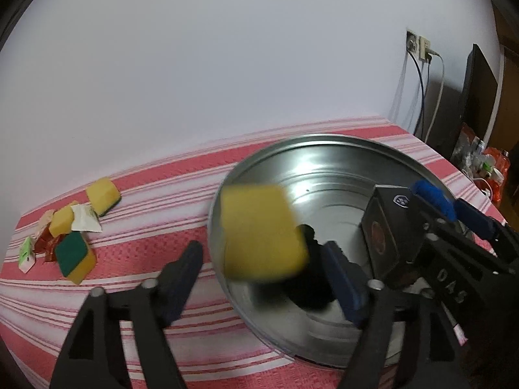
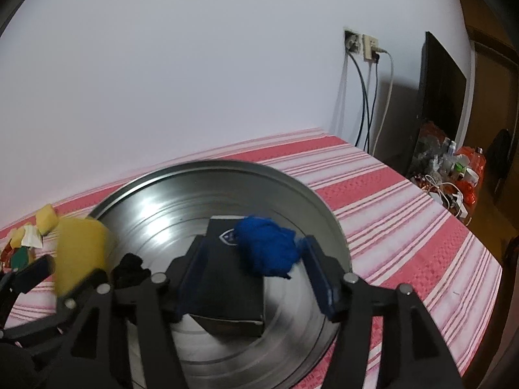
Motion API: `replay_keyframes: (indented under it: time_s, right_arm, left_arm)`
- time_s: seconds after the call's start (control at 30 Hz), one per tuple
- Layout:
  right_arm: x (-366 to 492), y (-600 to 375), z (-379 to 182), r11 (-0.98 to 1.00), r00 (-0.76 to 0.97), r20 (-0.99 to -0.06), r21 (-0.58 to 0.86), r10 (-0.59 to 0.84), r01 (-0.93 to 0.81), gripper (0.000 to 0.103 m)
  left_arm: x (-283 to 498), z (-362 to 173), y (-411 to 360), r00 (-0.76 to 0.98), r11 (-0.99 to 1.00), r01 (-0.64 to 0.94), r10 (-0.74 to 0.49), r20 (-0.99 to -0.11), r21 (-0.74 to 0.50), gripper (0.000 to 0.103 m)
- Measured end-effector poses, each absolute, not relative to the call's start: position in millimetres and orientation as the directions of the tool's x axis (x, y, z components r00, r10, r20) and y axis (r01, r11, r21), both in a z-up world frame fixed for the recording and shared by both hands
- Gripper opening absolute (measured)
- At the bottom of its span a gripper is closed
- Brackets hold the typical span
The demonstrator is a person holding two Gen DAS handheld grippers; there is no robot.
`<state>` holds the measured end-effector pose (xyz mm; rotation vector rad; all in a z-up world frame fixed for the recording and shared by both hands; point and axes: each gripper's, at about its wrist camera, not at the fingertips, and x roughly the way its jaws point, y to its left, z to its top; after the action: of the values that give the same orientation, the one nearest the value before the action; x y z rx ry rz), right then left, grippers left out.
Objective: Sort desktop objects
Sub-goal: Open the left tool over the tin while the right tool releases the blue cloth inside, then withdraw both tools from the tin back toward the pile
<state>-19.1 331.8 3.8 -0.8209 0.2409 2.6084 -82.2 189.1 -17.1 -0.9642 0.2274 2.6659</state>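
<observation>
A round metal tray (image 1: 324,137) (image 2: 227,162) lies on the striped red cloth. In it are a black box (image 1: 382,236) (image 2: 227,278) and a small black lump (image 2: 129,269). My left gripper (image 1: 262,249) is open over the tray's left rim. A blurred yellow sponge (image 1: 259,233) (image 2: 81,253) hangs loose between its fingers. My right gripper (image 2: 256,243) is open above the box, with a blue cloth ball (image 2: 266,249) (image 1: 434,197) between its fingers but not pressed by both pads.
A pile of yellow-and-green sponges (image 1: 74,256) and sachets (image 1: 85,222) lies at the table's left, with another sponge (image 1: 103,196) behind it. On the wall at the right are sockets with cables (image 2: 366,48). A dark screen (image 2: 441,97) and bags (image 2: 460,168) stand past the table's right edge.
</observation>
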Motion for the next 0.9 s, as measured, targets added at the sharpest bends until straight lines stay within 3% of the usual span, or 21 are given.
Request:
replay_keyframes:
  time_s: [0.37,0.67,0.9]
  right_arm:
    - [10.1,322.3,25.3,-0.888,-0.818,-0.489,0.167,0.303,-0.429,0.078]
    - [14.6,274.6,39.5,-0.914,-0.870,-0.427,0.196,0.246,-0.354,0.084]
    - [3.6,221.7,38.5,-0.951,-0.884,-0.437,0.165,0.168,-0.262,0.084]
  left_arm:
    - [-70.8,-3.9,163.5,-0.778,-0.952,-0.299,0.201,-0.595,0.070,0.088]
    - [-65.6,-0.4,116.6,-0.786,-0.969,-0.243,0.174,-0.593,0.038,0.088]
    - [-73.2,-8.1,60.3,-0.787,-0.992,-0.129,0.096,-0.609,0.010,0.088]
